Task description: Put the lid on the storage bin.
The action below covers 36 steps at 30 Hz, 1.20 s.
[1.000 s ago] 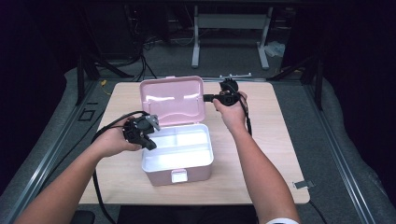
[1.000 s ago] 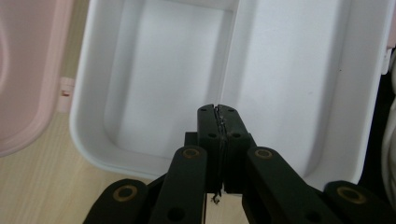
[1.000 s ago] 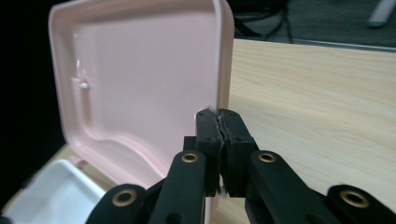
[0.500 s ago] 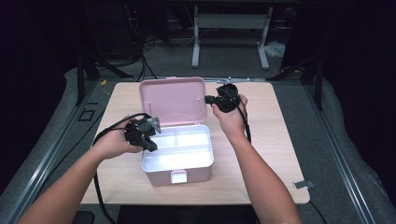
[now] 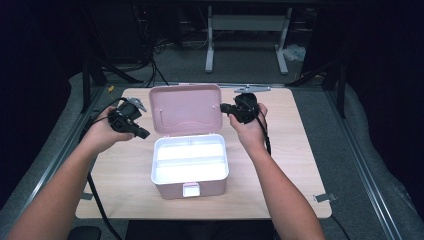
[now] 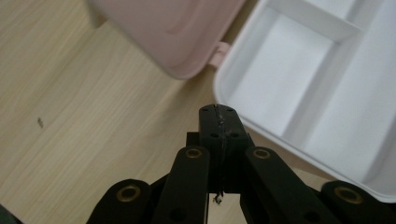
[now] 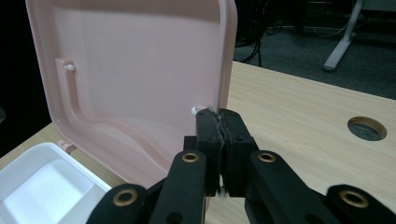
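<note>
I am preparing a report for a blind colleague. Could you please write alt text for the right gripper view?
The right gripper, its black jaws shut, pinches the edge of the raised pink lid of a storage box. The box's white tray lies lower left, and the wooden table with a round hole stretches right.

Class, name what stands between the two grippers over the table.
In the high view, the pink box's raised lid stands between the left gripper and right gripper.

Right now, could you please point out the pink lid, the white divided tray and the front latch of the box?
pink lid (image 5: pixel 185 107), high view, middle of its inner face.
white divided tray (image 5: pixel 189 161), high view, on its centre divider.
front latch (image 5: pixel 190 190), high view, middle of the clasp.
</note>
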Available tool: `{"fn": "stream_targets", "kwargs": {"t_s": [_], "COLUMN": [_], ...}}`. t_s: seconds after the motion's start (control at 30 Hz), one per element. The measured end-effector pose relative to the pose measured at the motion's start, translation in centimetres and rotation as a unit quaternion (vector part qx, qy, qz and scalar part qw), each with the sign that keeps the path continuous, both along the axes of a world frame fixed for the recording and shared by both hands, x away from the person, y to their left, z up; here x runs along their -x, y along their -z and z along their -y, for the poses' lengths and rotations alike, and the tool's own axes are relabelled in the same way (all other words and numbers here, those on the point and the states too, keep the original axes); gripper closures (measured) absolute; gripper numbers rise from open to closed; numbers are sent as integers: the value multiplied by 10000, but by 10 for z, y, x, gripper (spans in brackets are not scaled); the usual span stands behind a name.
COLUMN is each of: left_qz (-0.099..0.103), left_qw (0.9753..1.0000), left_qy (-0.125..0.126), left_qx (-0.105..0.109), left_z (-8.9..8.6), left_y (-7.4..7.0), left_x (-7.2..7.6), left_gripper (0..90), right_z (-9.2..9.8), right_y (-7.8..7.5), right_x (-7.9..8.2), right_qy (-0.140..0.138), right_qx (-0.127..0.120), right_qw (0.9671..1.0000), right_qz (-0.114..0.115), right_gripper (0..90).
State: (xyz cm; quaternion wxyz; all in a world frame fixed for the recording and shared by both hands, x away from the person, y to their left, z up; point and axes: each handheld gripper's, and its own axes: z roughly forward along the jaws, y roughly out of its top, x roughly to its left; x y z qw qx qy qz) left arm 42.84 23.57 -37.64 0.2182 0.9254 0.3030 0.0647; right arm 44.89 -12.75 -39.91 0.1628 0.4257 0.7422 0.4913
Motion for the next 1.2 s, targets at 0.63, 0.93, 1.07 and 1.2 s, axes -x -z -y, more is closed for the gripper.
{"fn": "stream_targets", "kwargs": {"t_s": [0.63, 0.93, 1.07, 1.2], "left_qz": [17, 122, 180, 212], "left_qw": [9864, 9824, 9832, 9824], "left_qy": [-838, -751, -673, -669], "left_qx": [1417, 1707, 1686, 1729], "left_z": [-11, -14, -12, -13], "left_y": [-3, -19, -22, -25], "left_x": [-77, -75, -73, -69], "left_gripper": [900, 900, 900, 900], "right_z": [1, -1, -6, -14], "right_y": [1, -6, -12, -21], "right_x": [1, -16, -30, -25], "right_qy": [-30, -193, -243, -220], "right_qx": [-11, -167, -513, -135], "right_qw": [10000, 9996, 9982, 9997], "right_qz": [68, -96, -178, 45], "right_gripper": [869, 712, 686, 678]}}
